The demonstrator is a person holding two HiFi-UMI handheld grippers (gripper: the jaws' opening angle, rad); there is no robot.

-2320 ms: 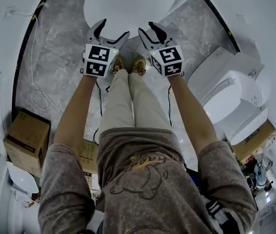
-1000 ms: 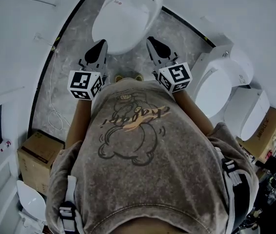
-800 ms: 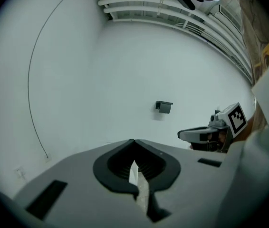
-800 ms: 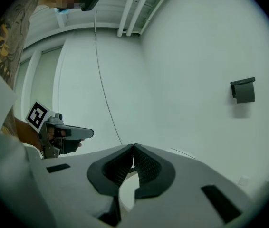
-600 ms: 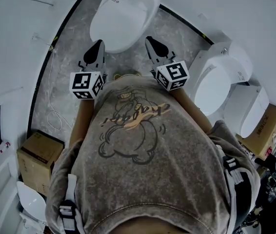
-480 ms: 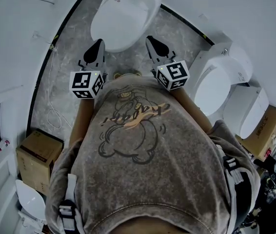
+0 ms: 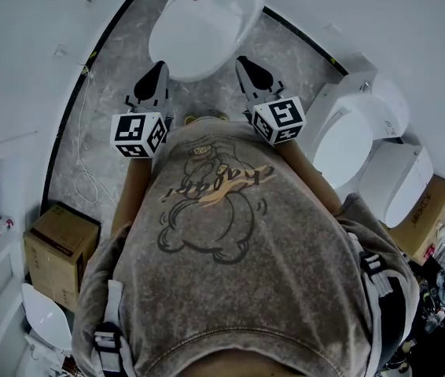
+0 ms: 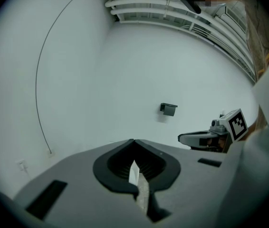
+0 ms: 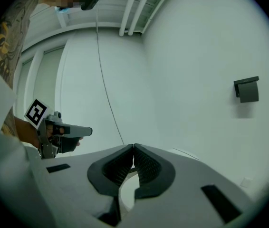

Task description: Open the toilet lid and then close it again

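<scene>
Left gripper (image 7: pixel 158 71) and right gripper (image 7: pixel 244 63) were side by side, each with its jaws pressed together on nothing. Toilet lid (image 7: pixel 199 30) lay closed just ahead of the tips and between them, touching neither. A second toilet (image 7: pixel 347 136) stood off the right gripper's right side. A cardboard box (image 7: pixel 52 244) sat behind the left gripper.

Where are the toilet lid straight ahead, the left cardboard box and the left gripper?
toilet lid (image 7: pixel 203 23): head view, centre of the closed top.
left cardboard box (image 7: pixel 53 250): head view, middle of box.
left gripper (image 7: pixel 161 67): head view, shut jaw tips.
</scene>
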